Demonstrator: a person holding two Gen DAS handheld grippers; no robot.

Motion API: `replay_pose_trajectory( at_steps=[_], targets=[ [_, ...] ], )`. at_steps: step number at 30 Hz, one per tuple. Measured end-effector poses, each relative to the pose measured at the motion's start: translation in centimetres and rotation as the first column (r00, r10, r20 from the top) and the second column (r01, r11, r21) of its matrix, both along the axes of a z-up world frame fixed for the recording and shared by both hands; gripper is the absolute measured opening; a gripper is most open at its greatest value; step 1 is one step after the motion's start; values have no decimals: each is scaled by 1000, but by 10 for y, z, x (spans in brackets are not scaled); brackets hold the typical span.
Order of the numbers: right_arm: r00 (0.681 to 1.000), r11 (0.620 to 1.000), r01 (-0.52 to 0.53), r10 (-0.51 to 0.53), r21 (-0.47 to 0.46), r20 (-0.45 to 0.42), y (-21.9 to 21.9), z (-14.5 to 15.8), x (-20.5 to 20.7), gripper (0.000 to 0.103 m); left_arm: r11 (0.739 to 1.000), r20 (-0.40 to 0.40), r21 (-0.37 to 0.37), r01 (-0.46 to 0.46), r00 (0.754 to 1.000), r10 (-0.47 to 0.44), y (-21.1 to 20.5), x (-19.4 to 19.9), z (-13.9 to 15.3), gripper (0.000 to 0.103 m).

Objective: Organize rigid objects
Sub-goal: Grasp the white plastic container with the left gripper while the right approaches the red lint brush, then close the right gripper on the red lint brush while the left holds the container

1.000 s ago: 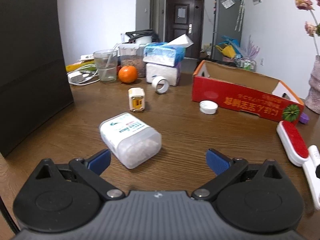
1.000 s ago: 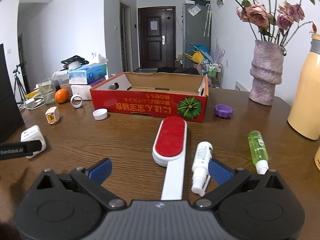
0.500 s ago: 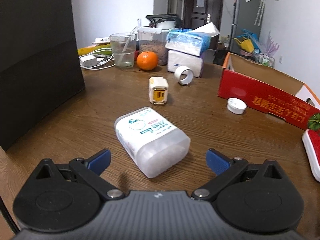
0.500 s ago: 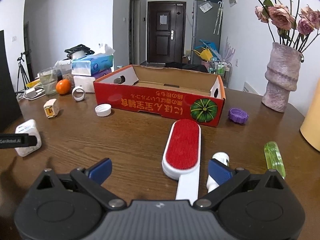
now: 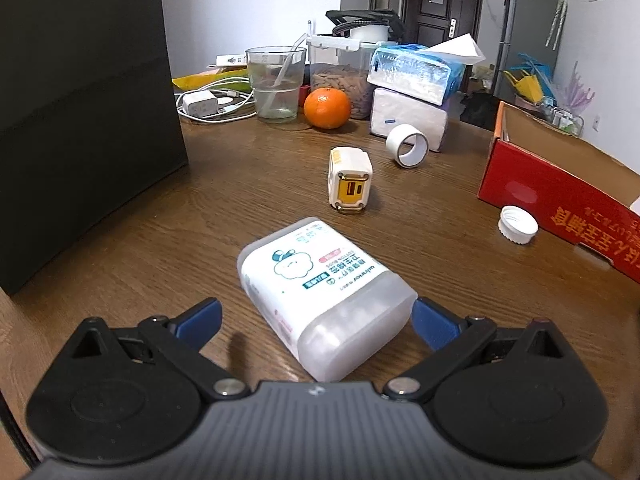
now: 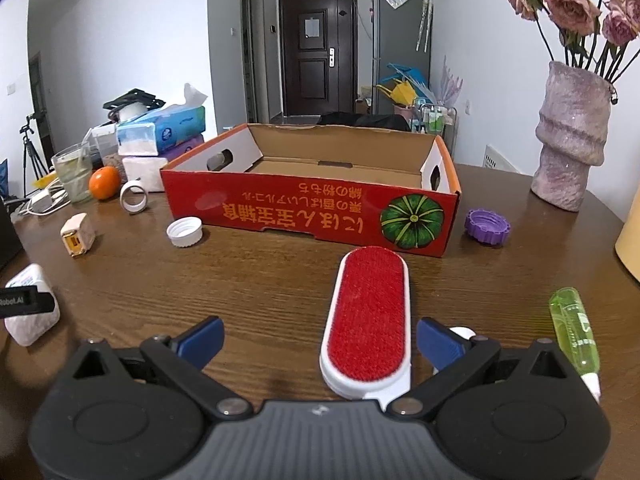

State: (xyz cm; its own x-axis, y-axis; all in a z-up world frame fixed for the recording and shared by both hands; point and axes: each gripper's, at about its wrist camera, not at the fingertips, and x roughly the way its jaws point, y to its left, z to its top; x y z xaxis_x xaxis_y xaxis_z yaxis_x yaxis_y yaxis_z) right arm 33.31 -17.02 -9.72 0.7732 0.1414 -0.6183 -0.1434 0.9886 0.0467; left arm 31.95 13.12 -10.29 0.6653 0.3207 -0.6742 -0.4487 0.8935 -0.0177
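Note:
A white cotton-swab box (image 5: 324,292) lies on its side on the wooden table, its near end between the blue tips of my open left gripper (image 5: 316,320); neither tip clearly touches it. Beyond it stand a small white and yellow charger cube (image 5: 349,186), a white tape ring (image 5: 407,146) and a white cap (image 5: 518,225). My right gripper (image 6: 318,340) is open around the near end of a red lint brush (image 6: 370,316). A green spray bottle (image 6: 574,332) lies to its right. The open red cardboard box (image 6: 312,208) sits behind the brush.
A black bag (image 5: 80,112) stands at the left. A glass (image 5: 276,84), an orange (image 5: 327,107), tissue packs (image 5: 412,92) and cables crowd the far side. A purple lid (image 6: 487,226) and a flower vase (image 6: 572,140) are at the right.
My left gripper has moved forward until the swab box sits between its tips. My right gripper has advanced over the lint brush handle, and the white spray bottle is now mostly hidden behind its right finger.

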Motion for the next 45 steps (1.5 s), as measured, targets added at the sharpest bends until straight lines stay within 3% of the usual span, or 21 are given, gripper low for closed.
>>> replay_pose_trajectory(
  at_steps=[13, 25, 33, 37, 41, 45],
  targets=[
    [997, 1000, 18, -16, 21, -72, 0, -10, 37, 102, 1000, -11, 30, 7, 1000, -7, -9, 21, -5, 98],
    [997, 1000, 23, -23, 5, -77, -1, -13, 50, 101, 999, -20, 25, 22, 1000, -22, -3, 24, -9, 68],
    [998, 1000, 26, -25, 18, -52, -6, -12, 45, 94, 999, -9, 11, 51, 999, -51, -3, 18, -8, 67],
    [995, 998, 57, -54, 32, -84, -14, -16, 50, 92, 998, -7, 6, 57, 998, -57, -3, 17, -8, 67],
    [989, 996, 69, -60, 58, -133, -20, -22, 56, 80, 998, -4, 6, 62, 998, -62, -3, 16, -7, 67],
    [987, 996, 76, -68, 49, -143, -19, -26, 56, 76, 998, 0, 10, 67, 998, -67, -4, 15, -7, 67]
  ],
)
